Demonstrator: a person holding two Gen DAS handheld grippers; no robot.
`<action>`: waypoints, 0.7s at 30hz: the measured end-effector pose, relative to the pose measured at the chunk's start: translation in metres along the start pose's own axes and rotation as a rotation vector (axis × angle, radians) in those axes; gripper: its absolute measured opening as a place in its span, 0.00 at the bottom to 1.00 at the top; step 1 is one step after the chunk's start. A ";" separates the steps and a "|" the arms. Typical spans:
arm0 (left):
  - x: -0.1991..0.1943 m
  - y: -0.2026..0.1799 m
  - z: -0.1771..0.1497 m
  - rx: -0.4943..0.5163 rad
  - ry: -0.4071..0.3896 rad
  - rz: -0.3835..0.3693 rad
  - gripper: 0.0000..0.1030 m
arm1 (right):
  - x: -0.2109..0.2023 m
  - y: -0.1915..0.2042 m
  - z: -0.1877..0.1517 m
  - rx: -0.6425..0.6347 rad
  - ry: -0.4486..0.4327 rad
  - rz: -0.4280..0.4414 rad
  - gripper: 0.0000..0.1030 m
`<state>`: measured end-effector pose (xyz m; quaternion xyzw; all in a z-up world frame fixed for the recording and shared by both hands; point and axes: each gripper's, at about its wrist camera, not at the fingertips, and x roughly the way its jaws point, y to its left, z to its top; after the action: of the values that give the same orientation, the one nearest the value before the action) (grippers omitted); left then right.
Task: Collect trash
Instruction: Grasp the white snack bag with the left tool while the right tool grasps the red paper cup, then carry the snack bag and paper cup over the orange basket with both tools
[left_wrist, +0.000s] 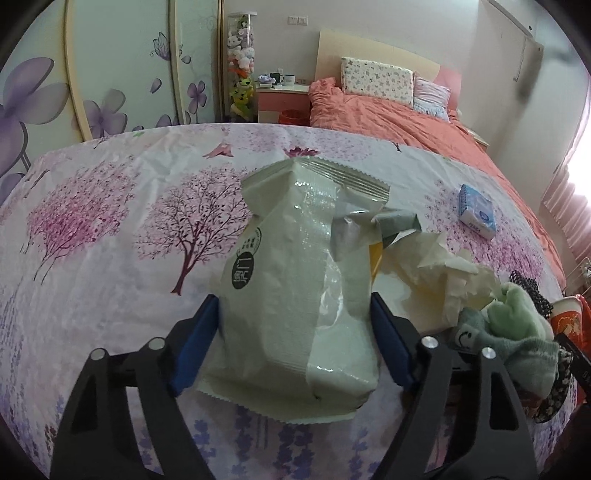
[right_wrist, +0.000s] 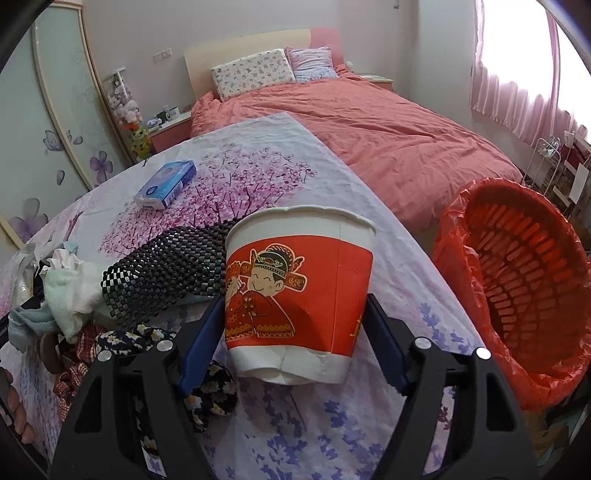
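My left gripper (left_wrist: 295, 332) is shut on a pale green snack bag (left_wrist: 295, 273), holding it above the floral table cloth (left_wrist: 110, 221). Crumpled tissue (left_wrist: 439, 266) and a torn wrapper (left_wrist: 391, 225) lie just right of the bag. My right gripper (right_wrist: 295, 339) is shut on a red and white paper cup (right_wrist: 299, 295) with a cartoon figure, upright, above the table's right edge. A red basket lined with a red bag (right_wrist: 517, 288) stands to the right of the cup, open and low beside the table.
A blue tissue pack (right_wrist: 166, 184) lies far on the table; it also shows in the left wrist view (left_wrist: 476, 210). A black beaded mat (right_wrist: 162, 266), green socks (left_wrist: 517, 332) and patterned cloths (right_wrist: 207, 384) lie near the cup. A bed with a coral cover (right_wrist: 369, 147) is behind.
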<state>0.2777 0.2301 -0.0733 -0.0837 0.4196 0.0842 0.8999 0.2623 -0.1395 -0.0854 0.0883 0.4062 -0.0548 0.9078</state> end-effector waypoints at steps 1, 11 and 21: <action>0.001 0.002 0.000 -0.004 0.005 0.000 0.75 | 0.000 0.000 0.000 0.001 0.001 0.001 0.72; -0.007 0.009 0.000 -0.024 -0.004 -0.003 0.61 | -0.009 -0.001 -0.001 -0.007 -0.017 0.004 0.71; -0.039 0.006 -0.002 -0.002 -0.065 -0.003 0.57 | -0.030 -0.007 -0.002 -0.006 -0.050 0.009 0.71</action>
<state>0.2494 0.2327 -0.0450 -0.0824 0.3897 0.0861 0.9132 0.2400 -0.1452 -0.0653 0.0860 0.3832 -0.0519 0.9182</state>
